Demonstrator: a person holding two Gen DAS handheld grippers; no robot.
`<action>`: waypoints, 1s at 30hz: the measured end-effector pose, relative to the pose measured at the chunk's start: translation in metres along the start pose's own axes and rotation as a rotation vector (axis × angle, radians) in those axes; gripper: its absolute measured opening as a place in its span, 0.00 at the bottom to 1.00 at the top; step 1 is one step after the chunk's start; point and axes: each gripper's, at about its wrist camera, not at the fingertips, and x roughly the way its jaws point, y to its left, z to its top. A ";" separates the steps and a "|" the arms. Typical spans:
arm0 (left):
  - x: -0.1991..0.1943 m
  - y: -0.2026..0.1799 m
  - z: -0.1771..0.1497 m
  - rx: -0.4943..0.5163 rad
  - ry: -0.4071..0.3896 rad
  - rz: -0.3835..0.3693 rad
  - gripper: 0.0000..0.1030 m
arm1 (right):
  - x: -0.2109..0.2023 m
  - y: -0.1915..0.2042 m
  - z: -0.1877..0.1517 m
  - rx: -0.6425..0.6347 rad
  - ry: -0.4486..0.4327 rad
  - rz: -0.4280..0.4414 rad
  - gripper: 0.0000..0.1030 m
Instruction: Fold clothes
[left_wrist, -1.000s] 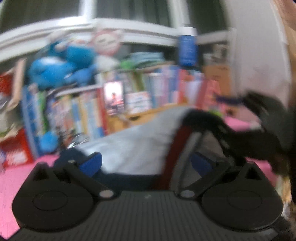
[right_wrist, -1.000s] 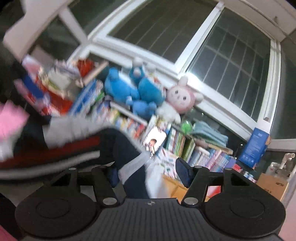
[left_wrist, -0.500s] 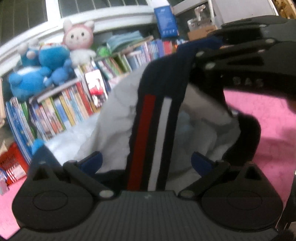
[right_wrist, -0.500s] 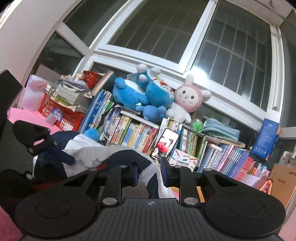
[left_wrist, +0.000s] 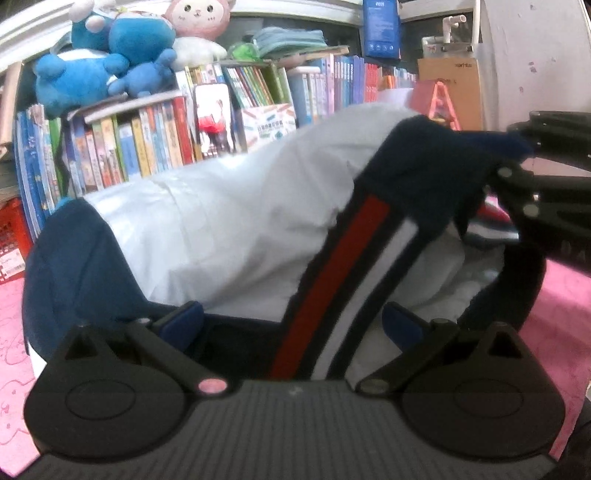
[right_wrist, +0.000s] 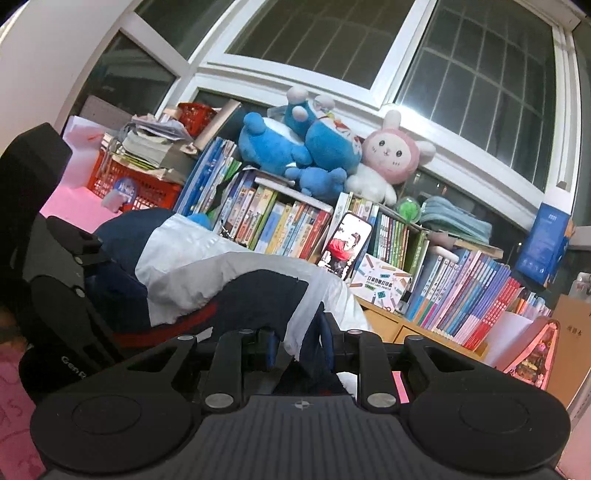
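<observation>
Soft navy-and-white garment (left_wrist: 240, 221) with a red and white stripe is bunching in rumpled folds over the fuzzy pink mat (left_wrist: 11, 332), in front of packed bookshelves (right_wrist: 288, 229) with plush toys under dark windows. Right gripper (right_wrist: 295, 347) is pinching a fold of it, pointing near level. Left gripper (left_wrist: 291, 325) is standing wide open, fabric draping between its fingers, tilting down.

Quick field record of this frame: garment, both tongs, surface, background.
garment: navy and white top with a red and white stripe, bunched up, not yet folded
left tongs: wide open, cloth lying between the fingers, pads not pressing
right tongs: shut on a fold of the garment
surface: pink mat
background: bookshelf, blue plush toys and pink rabbit plush on top, window behind
</observation>
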 end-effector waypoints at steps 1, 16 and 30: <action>0.002 0.002 0.000 -0.010 0.014 -0.012 1.00 | 0.000 0.000 0.000 0.001 0.001 0.002 0.24; 0.015 0.010 0.001 -0.058 0.088 -0.077 0.98 | 0.001 0.000 -0.006 0.024 0.013 0.023 0.24; -0.025 0.015 0.017 -0.059 -0.093 0.104 0.37 | 0.005 -0.011 -0.024 0.069 0.079 -0.018 0.24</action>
